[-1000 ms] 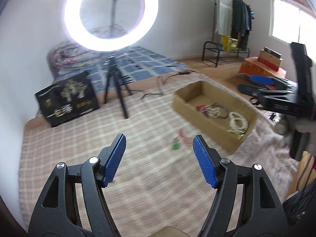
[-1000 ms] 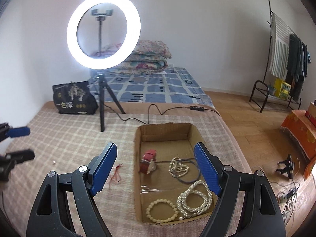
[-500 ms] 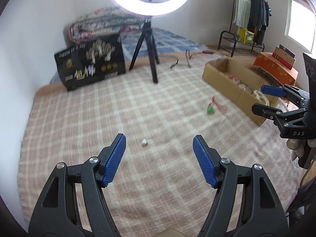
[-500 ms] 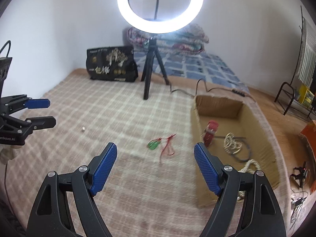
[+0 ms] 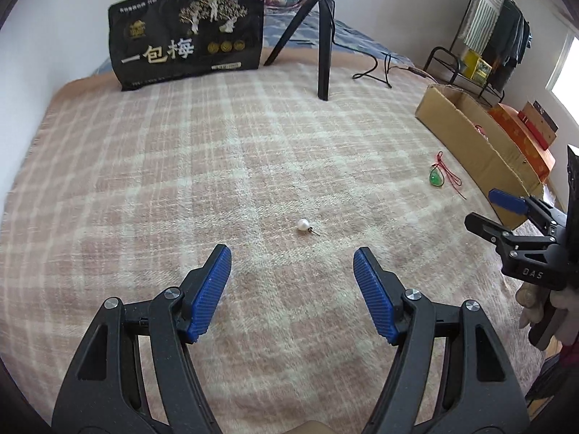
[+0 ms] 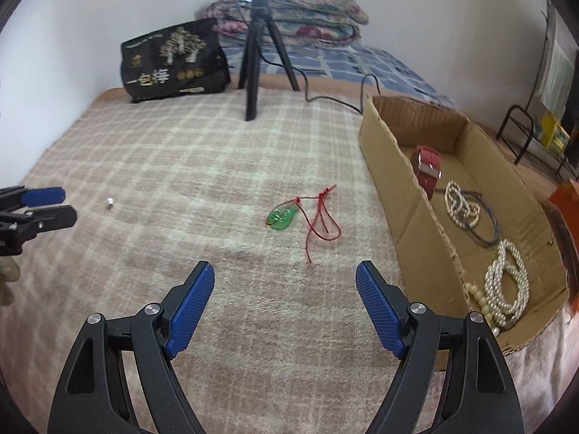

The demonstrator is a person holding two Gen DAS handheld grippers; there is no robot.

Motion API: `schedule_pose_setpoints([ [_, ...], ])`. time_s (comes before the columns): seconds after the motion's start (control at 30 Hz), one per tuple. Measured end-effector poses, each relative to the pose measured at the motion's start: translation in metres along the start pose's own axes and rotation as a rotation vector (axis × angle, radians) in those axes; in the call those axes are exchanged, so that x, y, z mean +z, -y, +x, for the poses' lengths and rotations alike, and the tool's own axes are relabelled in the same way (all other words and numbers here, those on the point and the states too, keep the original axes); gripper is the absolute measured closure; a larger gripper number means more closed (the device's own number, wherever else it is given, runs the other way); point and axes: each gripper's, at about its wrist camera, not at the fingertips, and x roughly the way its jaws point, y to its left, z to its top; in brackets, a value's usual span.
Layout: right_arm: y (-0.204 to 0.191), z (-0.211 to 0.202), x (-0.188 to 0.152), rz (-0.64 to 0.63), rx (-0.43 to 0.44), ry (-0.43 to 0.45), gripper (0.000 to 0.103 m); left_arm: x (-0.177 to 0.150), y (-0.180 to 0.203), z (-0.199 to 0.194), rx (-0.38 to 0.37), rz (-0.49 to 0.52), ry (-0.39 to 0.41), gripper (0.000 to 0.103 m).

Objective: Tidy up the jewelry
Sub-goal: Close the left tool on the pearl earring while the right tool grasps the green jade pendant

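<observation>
Both tongs wide apart: pearl stud [image 5: 303,224] just ahead of L tongs [image 5: 292,271], pendant [image 6: 283,216] ahead of R [image 6: 284,289].

Black printed bag [image 5: 188,32] and tripod [image 5: 324,36] on checked blanket [image 5: 144,166]; folded quilts [image 6: 307,11] behind

place: home bedroom | under the tools: bed with pink checked blanket [image 5: 181,166] | far ahead: folded floral quilts [image 6: 311,11] against white wall, blue patterned sheet [image 6: 347,61] | ahead right: garment rack [image 5: 503,32] with hanging clothes, wooden floor | extra: ring-light tripod [image 6: 258,54] standing on the bed ahead
</observation>
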Motion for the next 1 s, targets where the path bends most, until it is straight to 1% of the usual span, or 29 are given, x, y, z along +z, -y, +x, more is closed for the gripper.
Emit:
schedule_pose_setpoints([
  [0.07,0.000,0.004,0.001,0.013,-0.005,-0.006,0.023,0.000,0.002,0.006,-0.010,0.022,-0.006,0.031],
  [0.2,-0.002,0.014,0.001,0.021,-0.005,-0.024,0.023,0.002,0.008,0.016,-0.003,0.084,-0.021,0.044],
  [0.37,-0.001,0.023,0.004,0.038,-0.008,-0.038,0.023,0.007,0.007,0.030,-0.007,0.134,-0.026,0.045],
  [0.47,0.000,0.028,0.008,0.047,-0.012,-0.040,0.023,0.009,0.006,0.035,-0.018,0.157,-0.025,0.052],
  [0.53,-0.001,0.031,0.012,0.044,-0.014,-0.042,0.023,0.009,0.005,0.036,-0.029,0.161,-0.020,0.052],
  [0.9,-0.003,0.054,0.032,0.050,0.025,-0.044,0.041,0.010,0.003,0.041,-0.071,0.183,-0.004,0.052],
  [0.97,-0.005,0.056,0.033,0.037,0.029,-0.043,0.049,0.010,0.004,0.042,-0.077,0.190,-0.002,0.053],
  [1.0,-0.006,0.057,0.034,0.030,0.032,-0.042,0.051,0.010,0.004,0.043,-0.079,0.193,-0.001,0.056],
])
